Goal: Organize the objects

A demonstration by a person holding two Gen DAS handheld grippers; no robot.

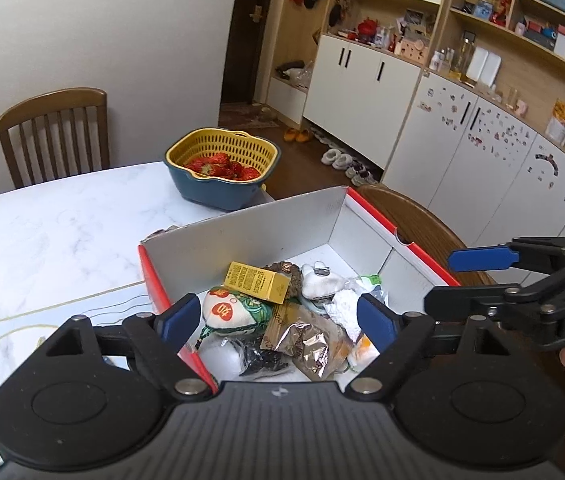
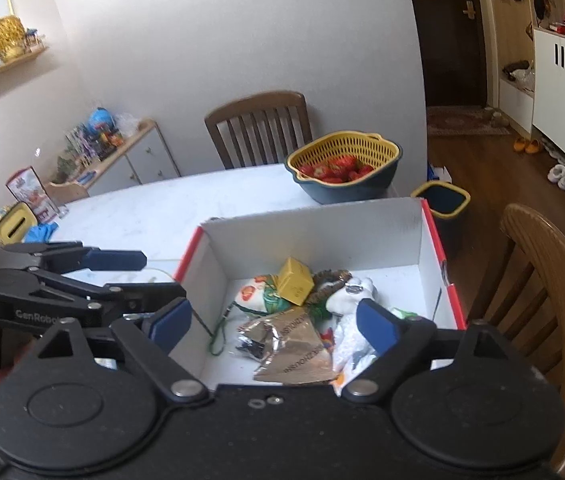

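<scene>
Two black grippers with blue finger pads hover side by side above a white cardboard box with red outer walls [image 1: 242,236], which sits on a white marble-patterned table [image 1: 42,232]. The left gripper [image 1: 278,318] has its fingers spread wide with nothing between them, poised over the near end of the box; the right gripper [image 2: 274,322] is likewise spread wide and empty, over the same jumble of small items. In the left wrist view the right gripper also shows at the right edge, its fingers apart, out past the box's right wall. Inside the box, a small yellow carton [image 1: 256,282] lies tilted on top of the pile, resting against a white fabric pouch printed with a red circle and green pattern [image 1: 228,314]. Just beside the carton lies a white plush keychain with a metal clip [image 1: 320,282], and nearer the camera lies a crumpled silver-and-brown foil packet [image 1: 306,344], touching a small black item [image 1: 262,356] that is too indistinct to name. A green cord [image 2: 222,330] trails from the pouch over the box floor. Farther along the table, well apart from the box, stands a yellow slotted colander nested in a dark blue bowl [image 1: 222,168], holding red strawberries [image 1: 222,166]. A brown wooden slat-back chair [image 1: 54,128] stands at the table's far side.
</scene>
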